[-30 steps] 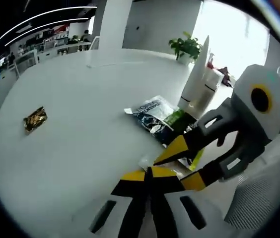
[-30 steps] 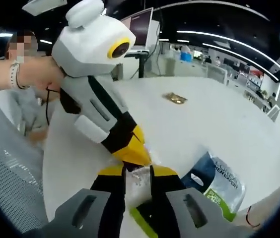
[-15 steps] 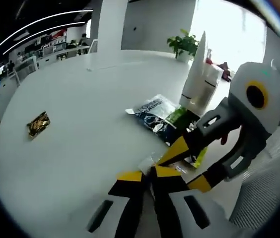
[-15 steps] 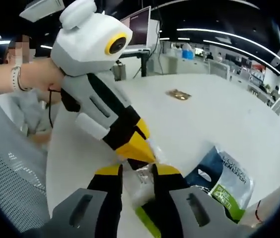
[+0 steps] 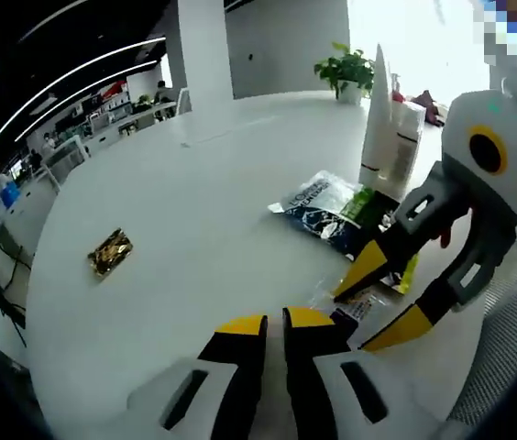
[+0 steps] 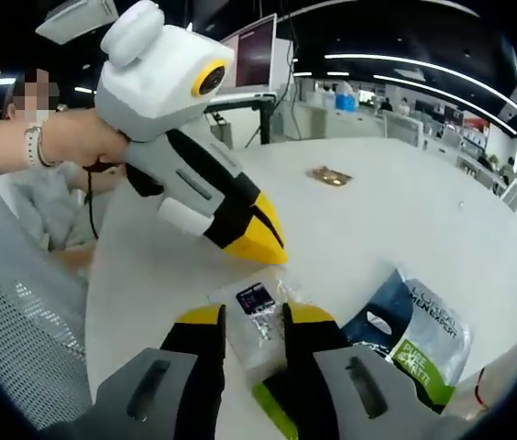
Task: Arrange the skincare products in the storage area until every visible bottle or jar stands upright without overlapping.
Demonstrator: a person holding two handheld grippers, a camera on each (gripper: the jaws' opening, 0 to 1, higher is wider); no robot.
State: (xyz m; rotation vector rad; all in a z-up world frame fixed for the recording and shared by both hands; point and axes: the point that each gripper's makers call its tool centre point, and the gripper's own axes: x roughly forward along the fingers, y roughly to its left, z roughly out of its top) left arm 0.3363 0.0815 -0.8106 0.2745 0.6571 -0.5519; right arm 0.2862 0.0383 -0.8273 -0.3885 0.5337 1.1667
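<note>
White table (image 5: 176, 211) spans the frame; tall tubes (image 5: 389, 128) stand upper right, stiff, graspable mid-body; dark pouch (image 5: 324, 203) lies centre-right, soft, slippery; clear sachet (image 6: 257, 316) sits flimsy between the parted right gripper (image 6: 251, 323); left gripper (image 5: 275, 327) pressed together.

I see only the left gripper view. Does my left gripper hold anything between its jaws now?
Observer: No. In the right gripper view, the left gripper has its yellow tips shut together with nothing between them.
Operator: Where is the small clear sachet?
Observer: The clear sachet lies flat on the table, between the open jaws of the right gripper. The left gripper's tips are apart from it.
Operator: Who holds the left gripper?
Observer: A hand, with a pale band on the wrist.
</note>
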